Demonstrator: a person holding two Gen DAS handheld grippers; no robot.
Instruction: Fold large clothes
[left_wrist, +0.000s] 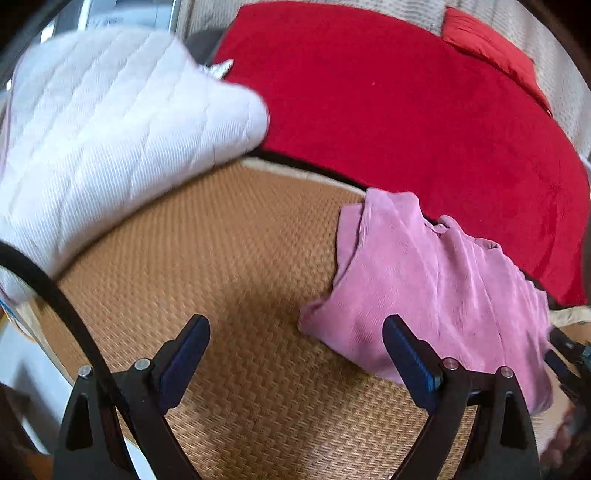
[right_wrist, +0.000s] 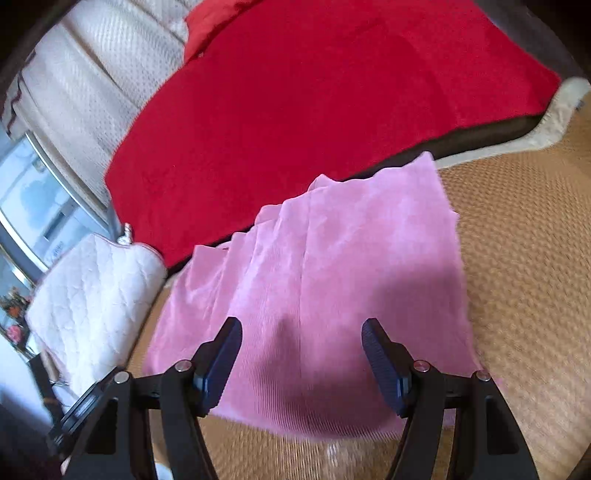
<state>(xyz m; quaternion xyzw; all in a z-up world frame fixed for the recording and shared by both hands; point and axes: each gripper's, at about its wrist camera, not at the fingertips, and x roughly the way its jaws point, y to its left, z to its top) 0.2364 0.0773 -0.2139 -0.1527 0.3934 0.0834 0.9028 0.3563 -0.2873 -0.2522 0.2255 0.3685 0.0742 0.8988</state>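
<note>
A pink ribbed garment lies folded on the woven straw mat; in the left wrist view the pink garment sits to the right. My left gripper is open above bare mat, with its right finger near the garment's left corner and nothing between the pads. My right gripper is open and hovers over the near part of the garment, gripping nothing. At the left wrist view's right edge, part of the right gripper shows.
A red blanket covers the bed beyond the mat, with a red pillow at its far end. A white quilted cushion lies to the left of the mat, and the same white quilted cushion appears left of the garment.
</note>
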